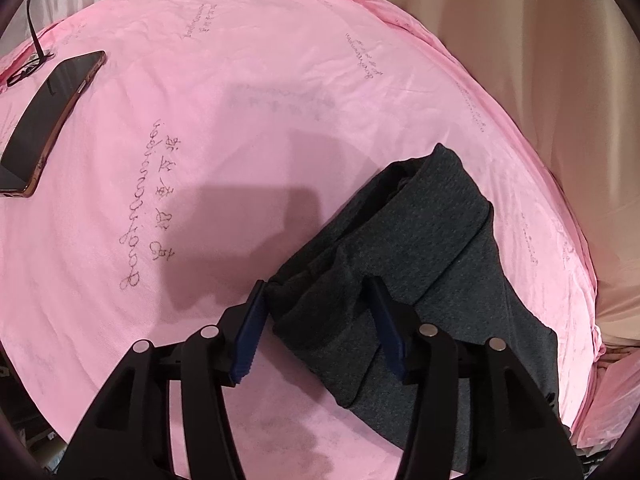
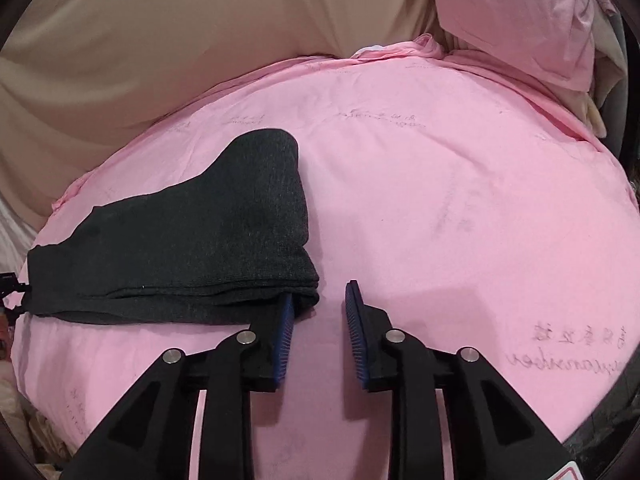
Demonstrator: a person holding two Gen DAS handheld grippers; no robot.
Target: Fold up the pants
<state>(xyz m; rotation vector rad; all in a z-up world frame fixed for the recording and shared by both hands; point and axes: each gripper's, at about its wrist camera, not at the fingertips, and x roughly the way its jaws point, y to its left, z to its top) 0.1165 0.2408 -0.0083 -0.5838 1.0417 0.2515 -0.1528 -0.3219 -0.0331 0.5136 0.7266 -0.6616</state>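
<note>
The dark grey pants (image 1: 432, 240) lie folded into a thick bundle on the pink sheet (image 1: 240, 60). My left gripper (image 1: 316, 282) straddles the bundle's near corner. Its jaws stand apart with the cloth between the blue pads, and the pads do not squeeze it. In the right wrist view the pants (image 2: 200, 240) sit left of centre, and black drawstrings (image 2: 12, 292) poke out at the far left. My right gripper (image 2: 320, 290) is open over bare sheet, nothing between its pads. Its left fingertip (image 2: 286, 308) touches the bundle's lower right corner.
A dark phone (image 1: 44, 120) and black glasses (image 1: 28, 64) lie on the sheet at the far left. Beige fabric (image 2: 160, 40) rises behind the sheet's edge. A pink pillow (image 2: 520, 12) sits at the back right. Bare sheet (image 2: 460, 200) stretches right of the pants.
</note>
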